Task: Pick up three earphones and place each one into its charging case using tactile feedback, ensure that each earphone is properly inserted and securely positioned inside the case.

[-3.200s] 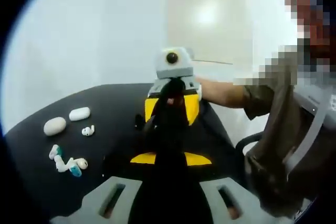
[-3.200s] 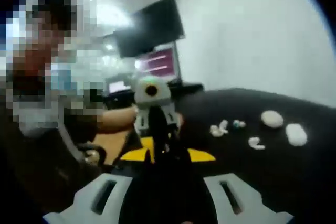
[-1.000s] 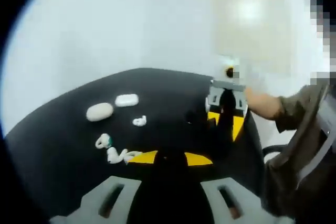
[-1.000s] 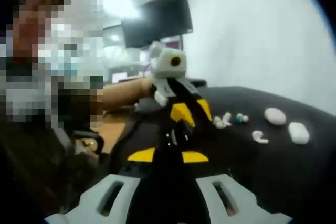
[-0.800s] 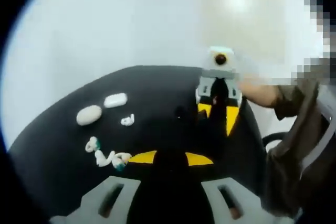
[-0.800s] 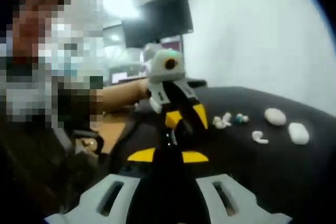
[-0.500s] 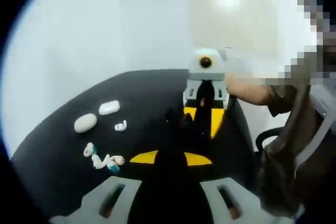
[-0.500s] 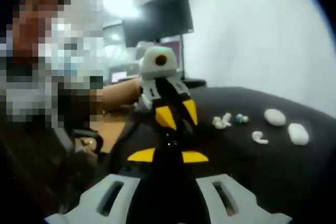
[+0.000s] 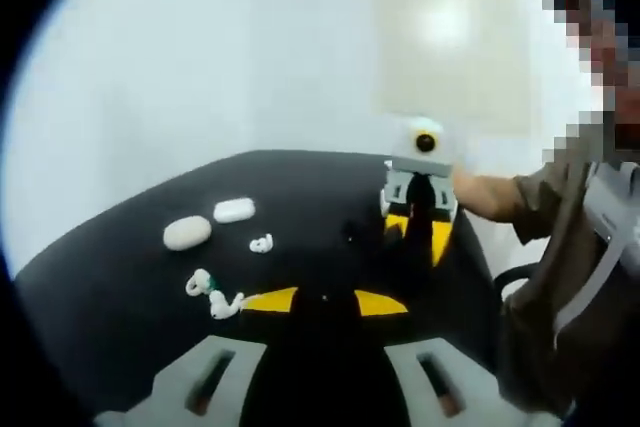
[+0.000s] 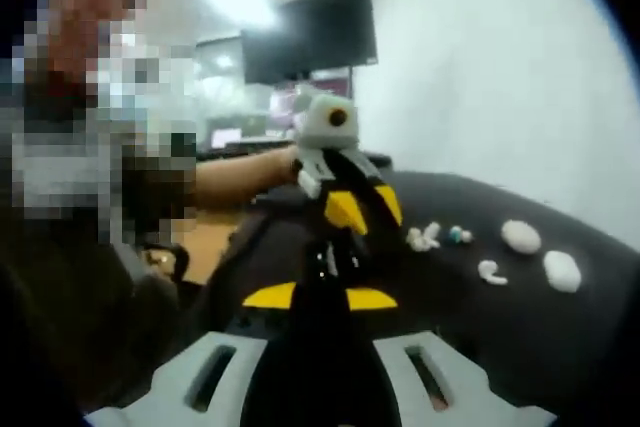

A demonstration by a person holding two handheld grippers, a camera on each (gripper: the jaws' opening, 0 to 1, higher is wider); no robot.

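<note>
While both grippers hover shut and empty above the black counter, the earphones lie ahead-left of the left gripper; light, slick, they probably want pinching across the bud.

Both tongs are held up in the air, pointing at each other. The left tongs and the right tongs look closed, though the pictures are blurry. A bare forearm reaches out behind the left tongs.
</note>
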